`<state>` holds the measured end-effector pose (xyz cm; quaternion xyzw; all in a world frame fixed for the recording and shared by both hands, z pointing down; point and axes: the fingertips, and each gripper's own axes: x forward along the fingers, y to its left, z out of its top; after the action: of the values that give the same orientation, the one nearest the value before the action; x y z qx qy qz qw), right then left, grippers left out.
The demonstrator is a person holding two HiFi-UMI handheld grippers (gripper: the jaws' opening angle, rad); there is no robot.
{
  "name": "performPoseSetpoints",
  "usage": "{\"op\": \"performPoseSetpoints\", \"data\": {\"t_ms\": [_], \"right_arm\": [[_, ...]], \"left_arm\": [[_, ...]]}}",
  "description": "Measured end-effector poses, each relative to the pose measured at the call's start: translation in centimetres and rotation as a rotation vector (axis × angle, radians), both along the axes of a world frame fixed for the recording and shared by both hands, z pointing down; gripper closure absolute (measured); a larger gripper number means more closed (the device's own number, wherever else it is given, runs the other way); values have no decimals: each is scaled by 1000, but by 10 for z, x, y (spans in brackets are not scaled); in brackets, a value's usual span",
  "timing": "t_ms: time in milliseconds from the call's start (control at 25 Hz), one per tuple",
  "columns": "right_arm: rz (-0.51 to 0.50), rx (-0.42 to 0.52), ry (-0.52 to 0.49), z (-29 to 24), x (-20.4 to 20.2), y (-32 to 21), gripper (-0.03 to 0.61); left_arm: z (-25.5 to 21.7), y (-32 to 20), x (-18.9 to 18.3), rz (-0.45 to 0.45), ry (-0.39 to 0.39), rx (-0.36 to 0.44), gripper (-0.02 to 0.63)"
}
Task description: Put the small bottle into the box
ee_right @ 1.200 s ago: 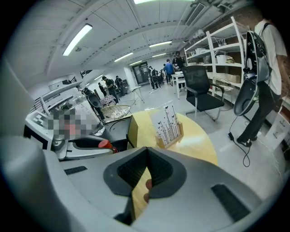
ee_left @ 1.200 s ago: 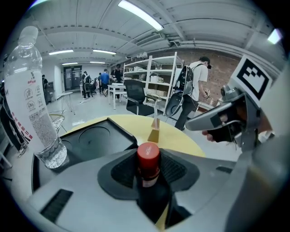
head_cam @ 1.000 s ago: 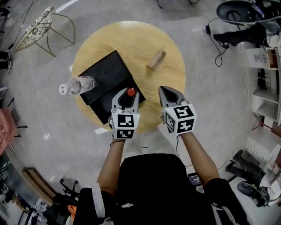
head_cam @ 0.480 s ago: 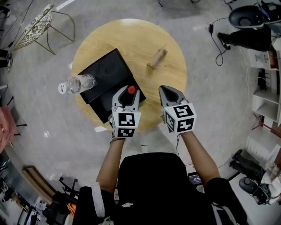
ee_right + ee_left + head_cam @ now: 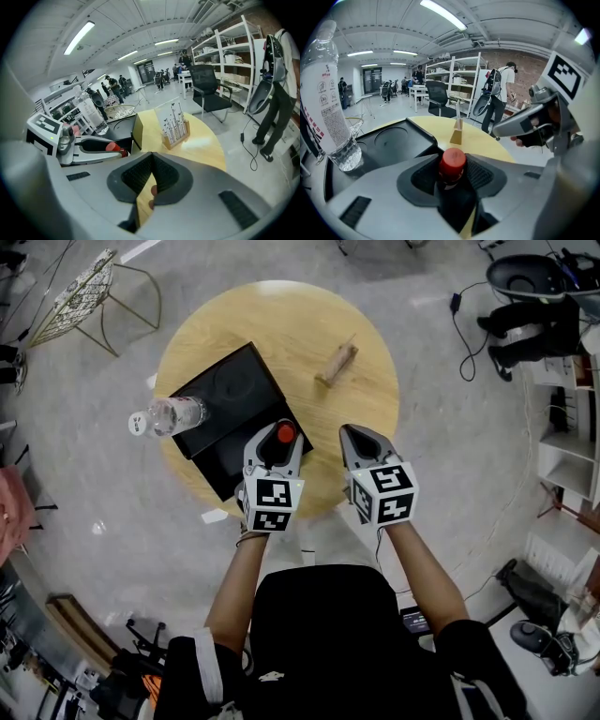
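The small bottle (image 5: 284,435) has a red cap and a dark body. It stands upright between the pads of my left gripper (image 5: 278,431), which hold it as the jaws are opening. It hangs over the near right corner of the black box (image 5: 225,399). The left gripper view shows the red cap (image 5: 452,164) between the pads, with the box (image 5: 389,140) just beyond. My right gripper (image 5: 349,431) hovers over the table's near edge to the right, shut with nothing in it.
A large clear water bottle (image 5: 169,418) lies across the box's left edge. A wooden card holder (image 5: 335,365) stands on the round wooden table (image 5: 281,324) at the far right. A wire chair (image 5: 80,296) stands on the floor at the far left.
My left gripper has shifted slightly to the right with the small bottle in it. The right gripper has stayed still.
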<state>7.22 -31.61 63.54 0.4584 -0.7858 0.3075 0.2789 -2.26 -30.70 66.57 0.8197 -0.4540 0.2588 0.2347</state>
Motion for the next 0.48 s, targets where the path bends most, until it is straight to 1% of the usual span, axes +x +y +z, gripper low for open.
{"op": "performPoseSetpoints", "data": {"t_ms": [120,480], "right_arm": [[5,1,-1,-3,0,3,577],[12,3,-4,-4,-1,3,577]], "left_arm": [[-3,2,1,3,4,0,436],[-4,2,-2,10,11,-1,411]]}}
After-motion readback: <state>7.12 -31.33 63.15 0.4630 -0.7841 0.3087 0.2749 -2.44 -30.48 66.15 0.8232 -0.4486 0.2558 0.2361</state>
